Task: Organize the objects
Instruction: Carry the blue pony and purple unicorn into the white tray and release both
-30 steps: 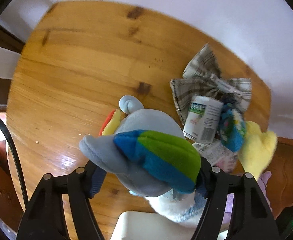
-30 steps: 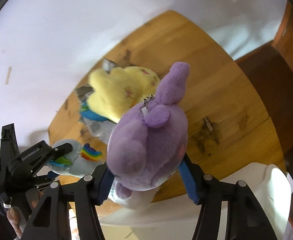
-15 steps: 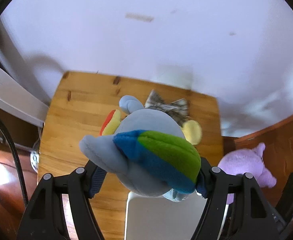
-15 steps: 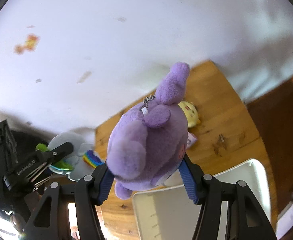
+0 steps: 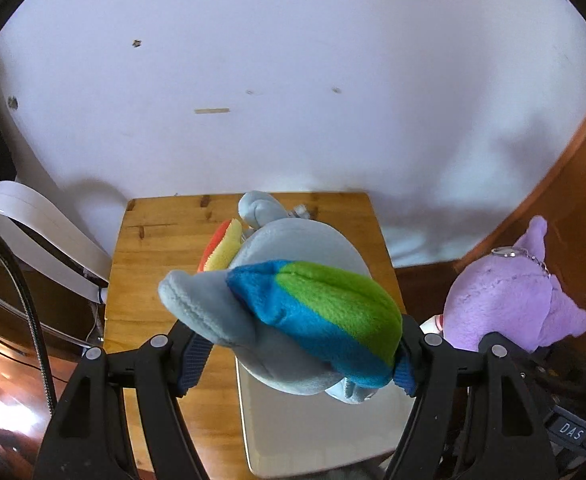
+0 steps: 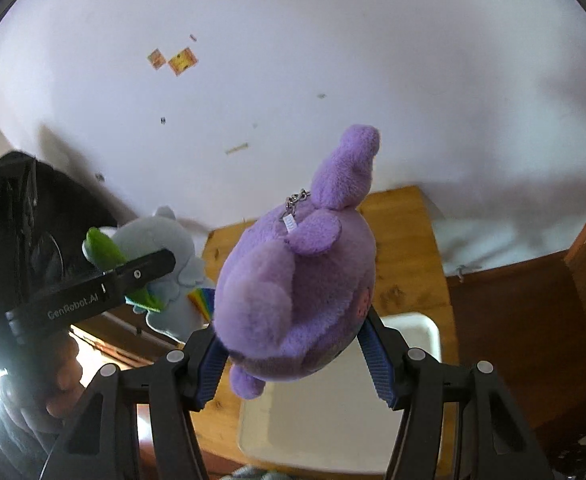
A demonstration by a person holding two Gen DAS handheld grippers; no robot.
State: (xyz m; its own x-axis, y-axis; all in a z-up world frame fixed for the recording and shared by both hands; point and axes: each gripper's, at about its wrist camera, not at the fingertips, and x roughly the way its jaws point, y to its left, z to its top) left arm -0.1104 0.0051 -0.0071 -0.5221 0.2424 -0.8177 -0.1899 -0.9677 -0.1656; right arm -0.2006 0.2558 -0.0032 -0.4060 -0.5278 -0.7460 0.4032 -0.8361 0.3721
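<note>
My left gripper point(image 5: 297, 354) is shut on a grey plush toy with rainbow patches point(image 5: 293, 300) and holds it high above the wooden table point(image 5: 153, 264). My right gripper point(image 6: 293, 354) is shut on a purple plush toy point(image 6: 297, 292) with a small keychain, also high up. The purple plush shows at the right of the left wrist view point(image 5: 509, 300). The grey plush point(image 6: 161, 264) and the left gripper show at the left of the right wrist view. A white bin point(image 5: 317, 436) stands on the table below both toys; it also shows in the right wrist view point(image 6: 329, 420).
A white wall point(image 5: 293, 100) fills the upper half of both views. A white curved object point(image 5: 45, 228) stands left of the table. Dark wooden furniture point(image 5: 565, 200) is at the right. The person's hand point(image 6: 53, 376) is at the lower left of the right wrist view.
Both grippers have risen well above the table with their plush toys still held. The table and white bin now look smaller and farther. The pile of objects on the table is hidden.
</note>
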